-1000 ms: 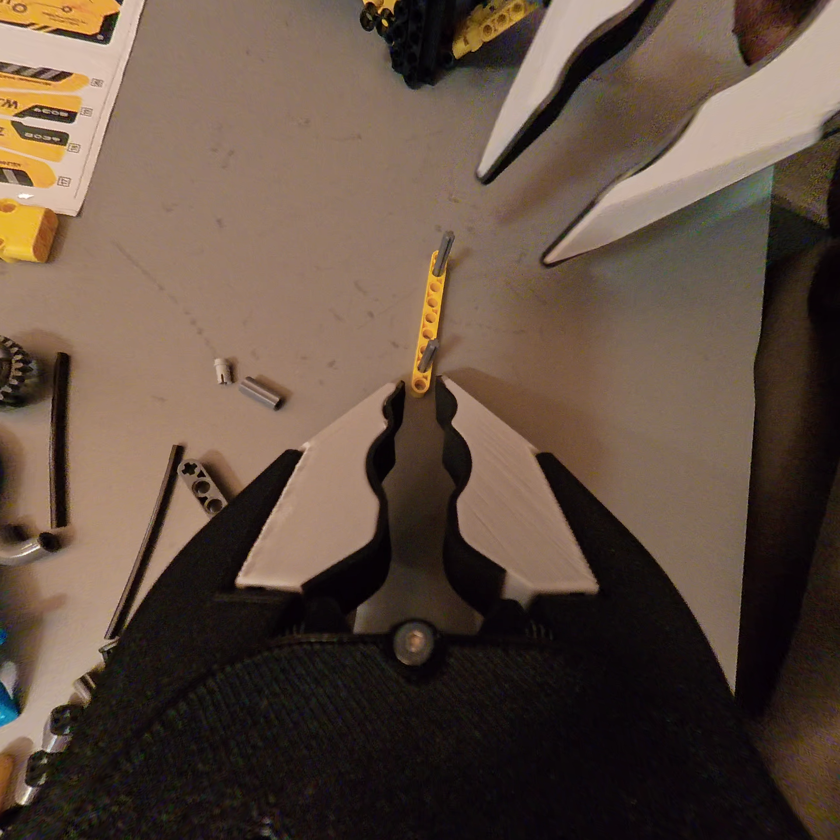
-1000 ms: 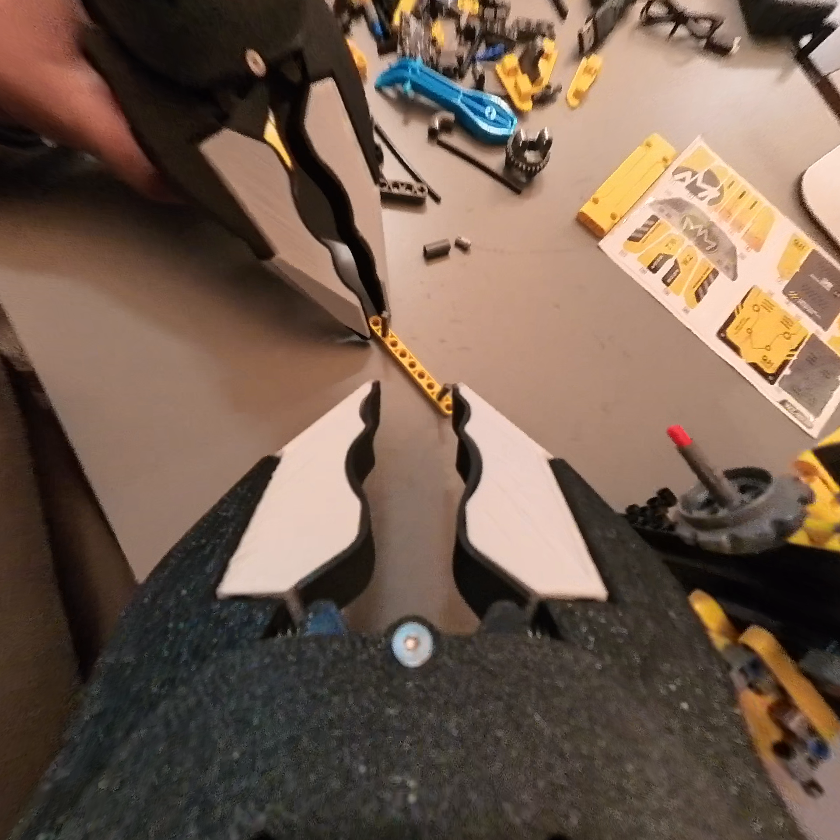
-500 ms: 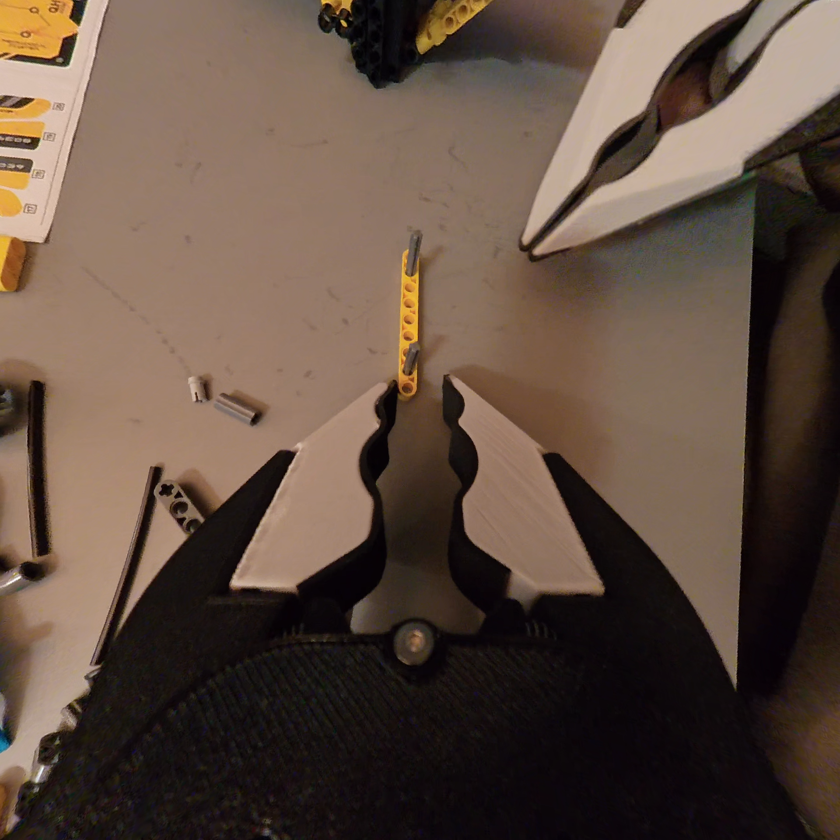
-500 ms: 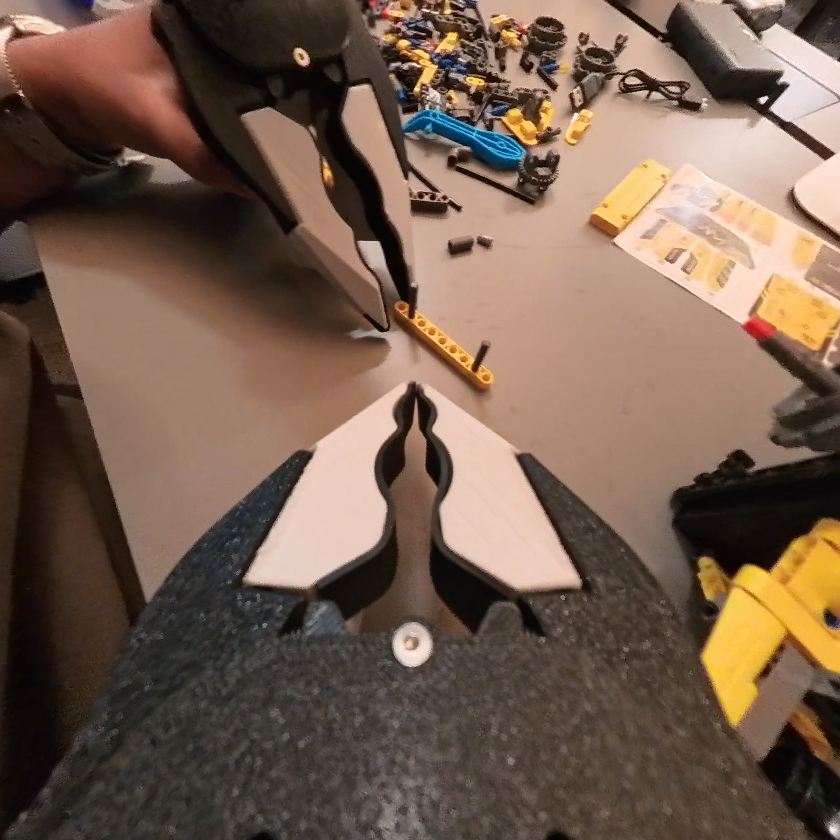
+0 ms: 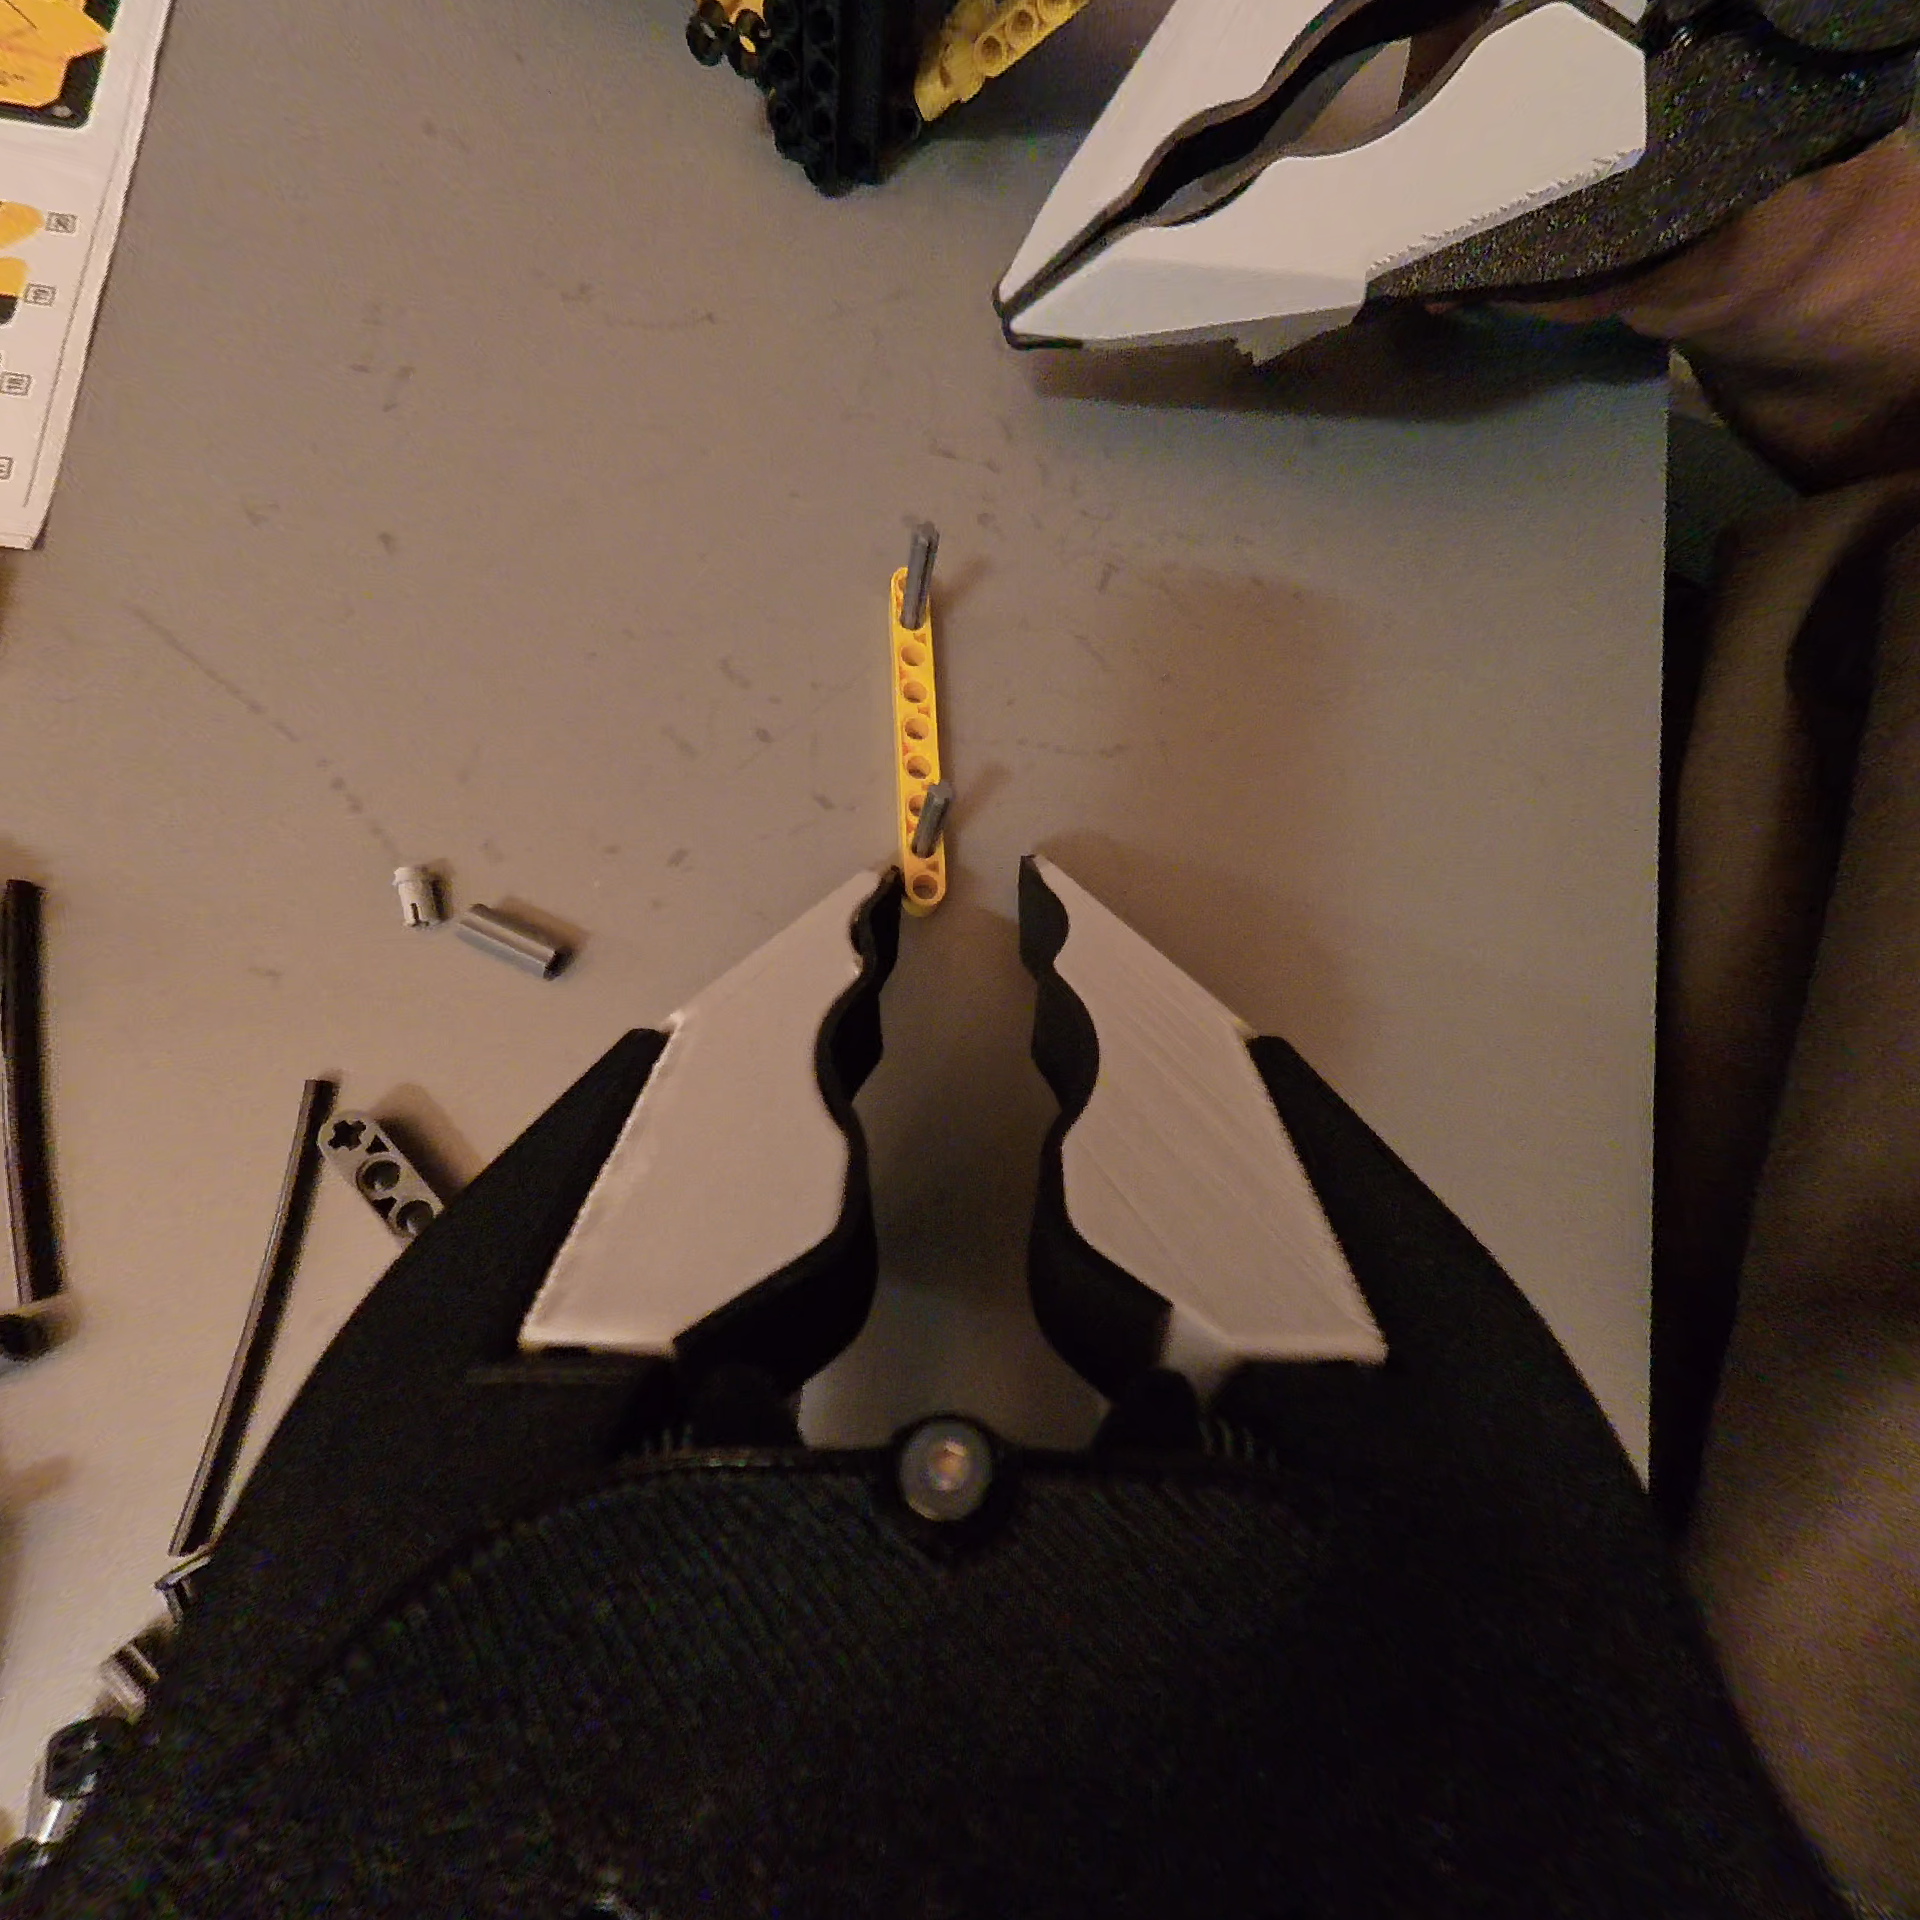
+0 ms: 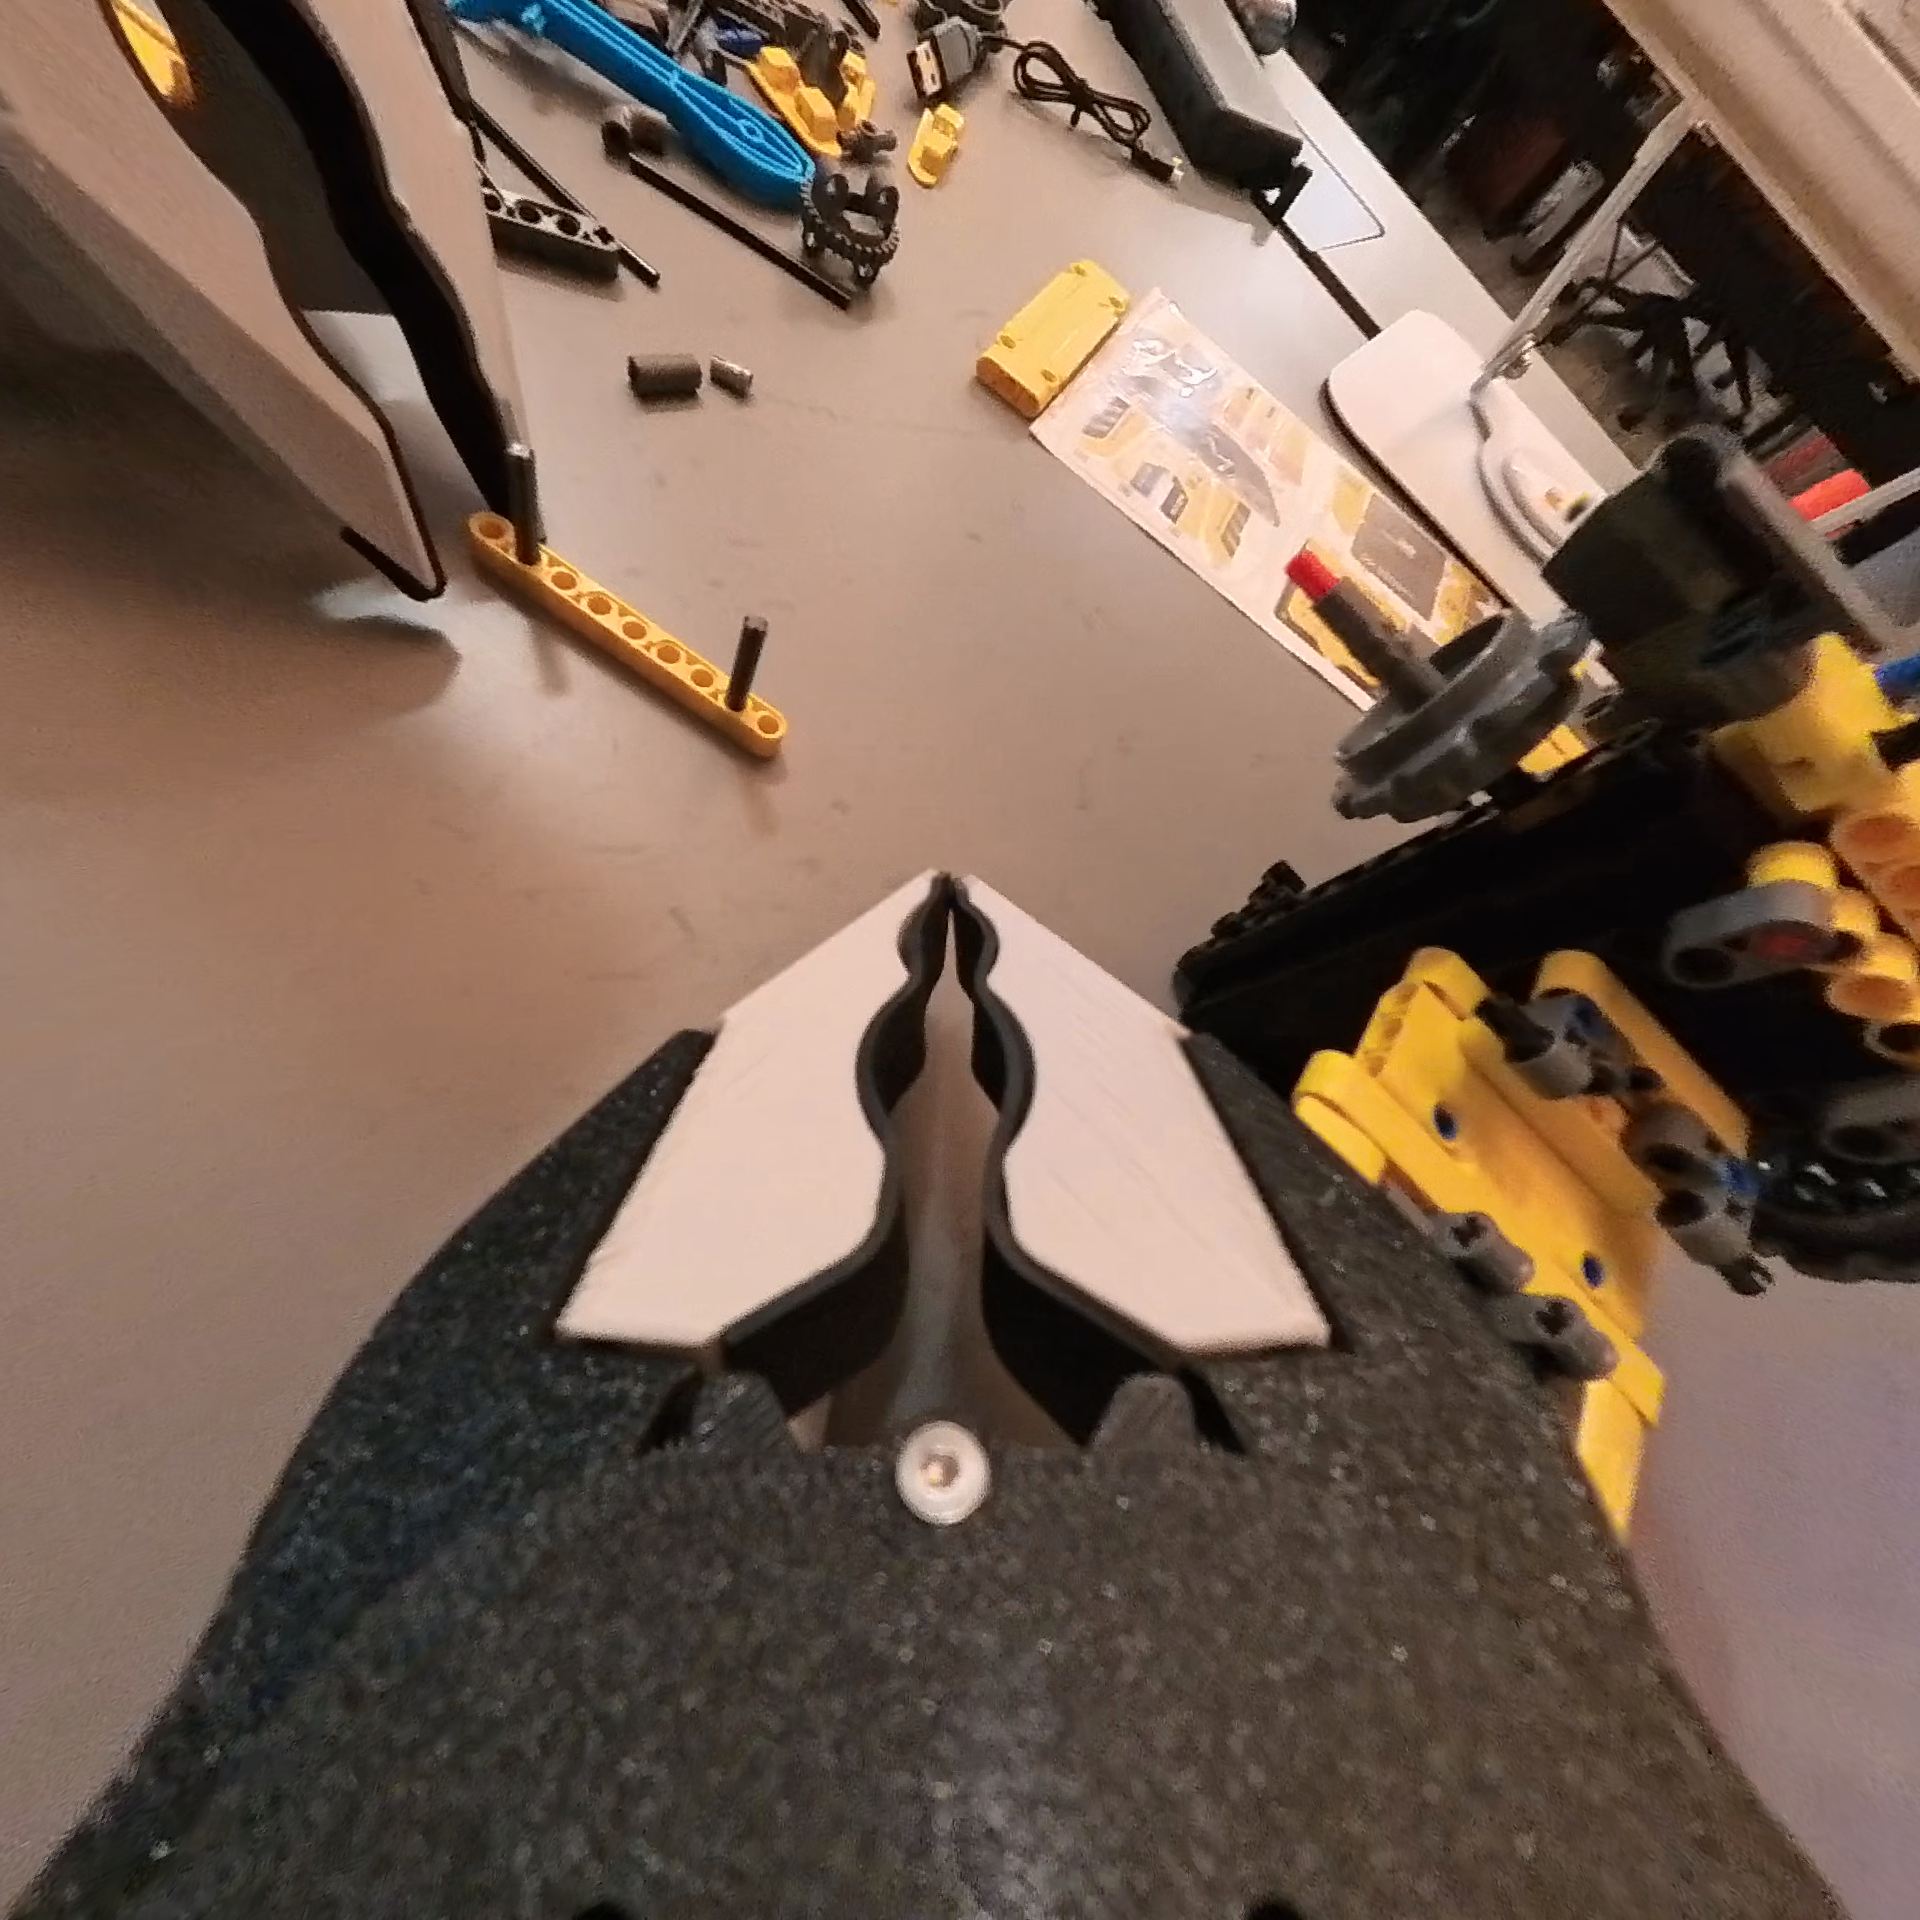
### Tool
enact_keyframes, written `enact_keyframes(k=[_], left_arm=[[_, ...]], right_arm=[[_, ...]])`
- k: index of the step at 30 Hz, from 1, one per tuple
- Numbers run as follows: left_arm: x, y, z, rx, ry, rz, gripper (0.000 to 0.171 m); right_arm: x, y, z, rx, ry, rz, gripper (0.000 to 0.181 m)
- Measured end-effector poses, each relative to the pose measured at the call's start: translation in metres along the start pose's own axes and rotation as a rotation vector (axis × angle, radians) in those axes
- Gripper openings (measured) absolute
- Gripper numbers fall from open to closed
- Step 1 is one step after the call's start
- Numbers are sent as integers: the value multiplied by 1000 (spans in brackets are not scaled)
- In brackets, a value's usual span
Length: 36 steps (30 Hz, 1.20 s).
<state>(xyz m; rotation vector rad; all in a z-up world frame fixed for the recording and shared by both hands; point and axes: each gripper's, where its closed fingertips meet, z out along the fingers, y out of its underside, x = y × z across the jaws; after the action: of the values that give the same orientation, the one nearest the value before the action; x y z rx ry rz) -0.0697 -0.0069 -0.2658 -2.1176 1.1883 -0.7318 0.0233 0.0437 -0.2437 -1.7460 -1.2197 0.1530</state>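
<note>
Black-padded left gripper (image 5: pixel 958 883) parted, empty, fingertip beside near end of yellow holed beam (image 5: pixel 916 732) carrying two grey pins on grey table (image 5: pixel 1351 727). Farther off, right gripper (image 6: pixel 948 883) closed, empty, well apart from beam.

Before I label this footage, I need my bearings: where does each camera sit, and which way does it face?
Left wrist view: rides the left hand-held gripper, looking steeply down at the grey table; its open fingers frame the near end of the yellow beam.
Right wrist view: rides the right hand-held gripper, fingers shut, looking low across the table toward scattered parts and the yellow-black model.
Shared: both show the beam with two grey pins, the sticker sheet, and each other's gripper.
</note>
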Motion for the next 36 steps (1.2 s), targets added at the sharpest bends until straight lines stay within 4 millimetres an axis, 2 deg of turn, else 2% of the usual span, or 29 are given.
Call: enact_keyframes(k=[5,13,18,22,25,32,36], left_arm=[[0,0,0,0,8,-8,22],[0,0,0,-2,6,-7,22],[0,0,1,-4,-2,0,22],[-1,1,1,-4,-7,2,21],[-1,0,1,-4,0,-9,21],[-1,0,1,-4,2,-10,21],[-1,1,1,-5,0,-8,21]], right_arm=[[-4,-12,-7,78,-22,10,0],[-45,-48,-11,220,-255,66,0],[-47,-50,-11,225,-341,125,0],[-43,-54,-17,268,-333,142,0],[-48,-55,-21,284,-336,111,3],[-53,-50,-14,235,-311,59,5],[-52,-49,-12,217,-331,86,13]])
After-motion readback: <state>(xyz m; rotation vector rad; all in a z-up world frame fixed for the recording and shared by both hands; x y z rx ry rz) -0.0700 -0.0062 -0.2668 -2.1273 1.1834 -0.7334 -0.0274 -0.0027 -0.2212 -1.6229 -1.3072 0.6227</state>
